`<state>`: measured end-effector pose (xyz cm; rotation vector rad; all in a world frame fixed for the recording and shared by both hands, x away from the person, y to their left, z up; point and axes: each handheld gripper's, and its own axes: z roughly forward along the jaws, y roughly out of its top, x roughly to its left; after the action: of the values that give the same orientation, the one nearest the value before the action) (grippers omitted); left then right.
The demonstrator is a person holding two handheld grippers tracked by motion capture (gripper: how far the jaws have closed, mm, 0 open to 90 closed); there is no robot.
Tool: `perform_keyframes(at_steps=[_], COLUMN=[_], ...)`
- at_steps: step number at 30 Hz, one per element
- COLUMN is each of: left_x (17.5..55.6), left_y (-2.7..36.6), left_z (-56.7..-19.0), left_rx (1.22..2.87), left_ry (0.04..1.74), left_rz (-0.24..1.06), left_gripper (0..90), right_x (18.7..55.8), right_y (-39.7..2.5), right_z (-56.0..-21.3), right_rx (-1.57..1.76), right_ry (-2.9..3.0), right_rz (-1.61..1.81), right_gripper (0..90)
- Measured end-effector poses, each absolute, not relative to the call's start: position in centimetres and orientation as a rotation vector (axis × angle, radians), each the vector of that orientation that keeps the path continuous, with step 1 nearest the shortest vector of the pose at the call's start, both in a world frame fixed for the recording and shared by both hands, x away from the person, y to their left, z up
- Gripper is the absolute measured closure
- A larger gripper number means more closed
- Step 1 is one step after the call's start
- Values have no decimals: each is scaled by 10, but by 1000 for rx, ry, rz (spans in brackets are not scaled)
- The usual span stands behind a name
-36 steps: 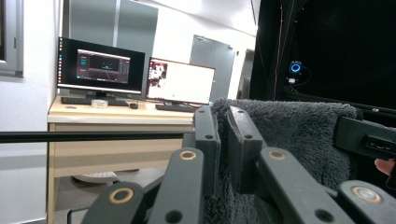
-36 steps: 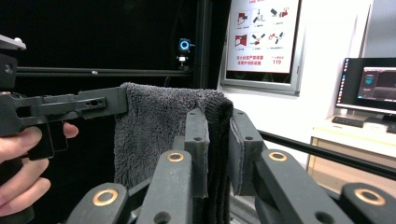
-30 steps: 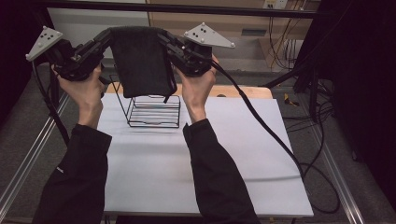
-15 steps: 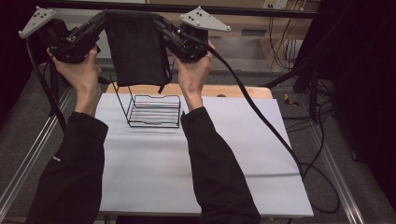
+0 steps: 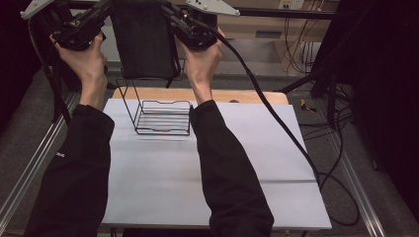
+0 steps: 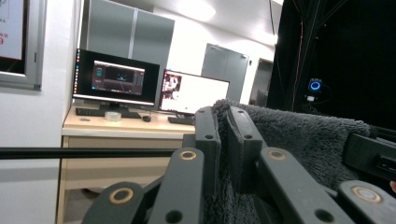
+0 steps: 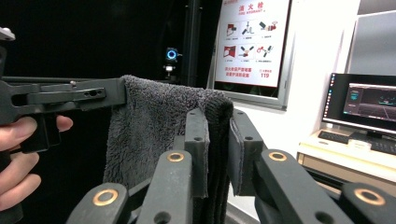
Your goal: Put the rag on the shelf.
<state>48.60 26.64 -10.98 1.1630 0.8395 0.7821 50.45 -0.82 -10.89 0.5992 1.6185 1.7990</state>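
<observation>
Towel: a dark grey fleecy towel (image 5: 144, 42) hangs high in the air, stretched between the two grippers, above the far edge of the table and above the wire rack. Its lower edge ends just over the rack's tall back frame in the high view.
Towel texture: thick and fuzzy, seen close in the left gripper view (image 6: 299, 144) and the right gripper view (image 7: 154, 126).
Left gripper: the left gripper (image 5: 101, 10) clamps the towel's upper left corner; in its own view the two black jaws (image 6: 224, 140) are closed with towel fabric pinched between them.
Right gripper: the right gripper (image 5: 170, 12) clamps the upper right corner; in its own view the jaws (image 7: 217, 149) are pressed on the towel's folded edge.
Hands: both arms in black sleeves are raised, each hand wrapped around a gripper handle.
Wire rack: a black wire rack (image 5: 160, 116) stands on the table, directly below the towel, not touching it.
Table: white tabletop (image 5: 247, 163) with a wooden strip along its far edge.
Background: desk with two lit monitors (image 6: 116, 77) and a wall poster (image 7: 250, 39).
</observation>
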Motion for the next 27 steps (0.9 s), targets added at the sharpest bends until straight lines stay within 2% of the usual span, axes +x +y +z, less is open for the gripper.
perform_keyframes(at_steps=[11,27], left_x=[506,519], left_y=[271,284], left_z=[-118,-153], left_rx=[1179,1257], left_ry=[855,874], left_rz=[791,767], left_gripper=[832,831], right_x=[523,541], right_y=[-1,9], right_z=[-109,-141], right_rx=[587,669], right_ry=[1629,1719], right_rz=[1738,1690], right_gripper=[803,800])
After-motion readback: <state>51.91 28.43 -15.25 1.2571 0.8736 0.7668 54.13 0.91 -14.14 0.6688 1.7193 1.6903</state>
